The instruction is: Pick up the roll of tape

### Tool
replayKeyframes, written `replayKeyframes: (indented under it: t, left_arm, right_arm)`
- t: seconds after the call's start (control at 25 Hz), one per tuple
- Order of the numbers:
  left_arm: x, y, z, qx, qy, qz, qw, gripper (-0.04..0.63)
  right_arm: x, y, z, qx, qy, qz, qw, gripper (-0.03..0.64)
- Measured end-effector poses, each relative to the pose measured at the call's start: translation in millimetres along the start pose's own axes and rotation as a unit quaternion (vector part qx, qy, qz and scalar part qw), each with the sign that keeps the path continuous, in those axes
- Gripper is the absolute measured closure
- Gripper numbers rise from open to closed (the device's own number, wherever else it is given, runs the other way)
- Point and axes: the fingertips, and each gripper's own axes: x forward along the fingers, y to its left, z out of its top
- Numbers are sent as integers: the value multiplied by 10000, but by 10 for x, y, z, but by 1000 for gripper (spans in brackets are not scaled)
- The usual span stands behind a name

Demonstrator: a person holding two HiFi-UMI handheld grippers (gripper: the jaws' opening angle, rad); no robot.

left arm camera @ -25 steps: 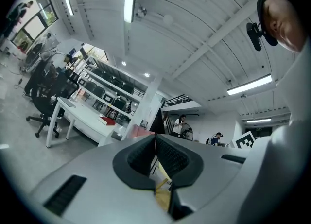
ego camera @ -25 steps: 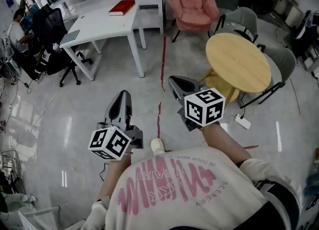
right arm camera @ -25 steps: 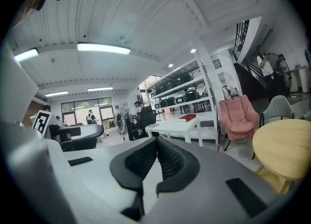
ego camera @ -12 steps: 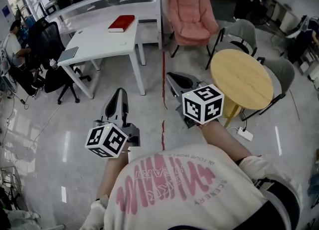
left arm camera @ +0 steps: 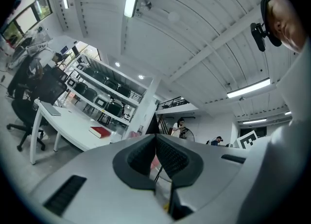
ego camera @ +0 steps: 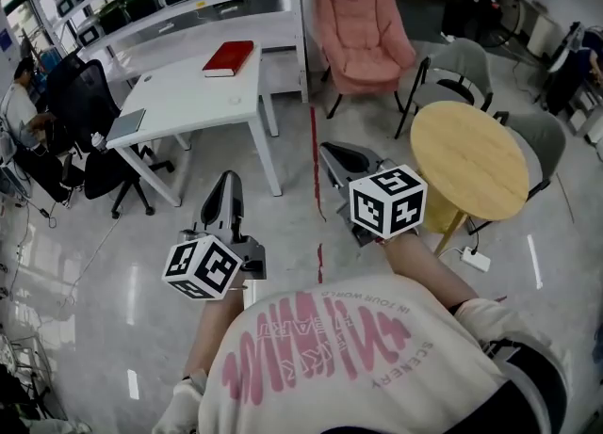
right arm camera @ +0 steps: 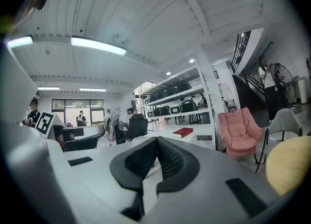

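No roll of tape shows clearly in any view; a small pale round thing (ego camera: 234, 100) on the white table (ego camera: 179, 107) is too small to identify. My left gripper (ego camera: 226, 185) and right gripper (ego camera: 332, 153) are held level above the floor, side by side, pointing toward that table. Each is shut with nothing between its pads, as the left gripper view (left arm camera: 155, 139) and the right gripper view (right arm camera: 156, 141) both show. A red book (ego camera: 229, 57) lies at the table's far end.
A pink armchair (ego camera: 363, 32) stands ahead on the right, with a round wooden table (ego camera: 468, 159) and grey chairs (ego camera: 462, 60) beside it. Black office chairs (ego camera: 85, 93) and a seated person are at left. A red floor line (ego camera: 314, 154) runs ahead, and a power strip (ego camera: 474, 258) lies on the floor.
The person has walked forward: the white table, armchair and round table have drawn closer in the head view. Both grippers have been carried along, still shut.
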Motion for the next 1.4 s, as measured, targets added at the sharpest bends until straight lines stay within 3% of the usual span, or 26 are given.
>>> replayKeyframes:
  t: [0.24, 0.48, 0.96, 1.4]
  left_arm:
    - [190, 308, 77, -86, -62, 25, 9999, 571]
    - [184, 562, 56, -219, -88, 196, 9995, 571]
    - [35, 907, -285, -627, 179, 569, 9962, 571]
    - [296, 1370, -332, -796, 197, 885, 9927, 571]
  right_arm:
    - [352, -102, -20, 407, 6, 62, 9992, 600]
    - [615, -61, -67, 162, 130, 137, 9997, 600]
    - [865, -29, -567, 368, 659, 257, 9968, 600]
    - [1402, -268, -623, 441, 789, 307, 9954, 600]
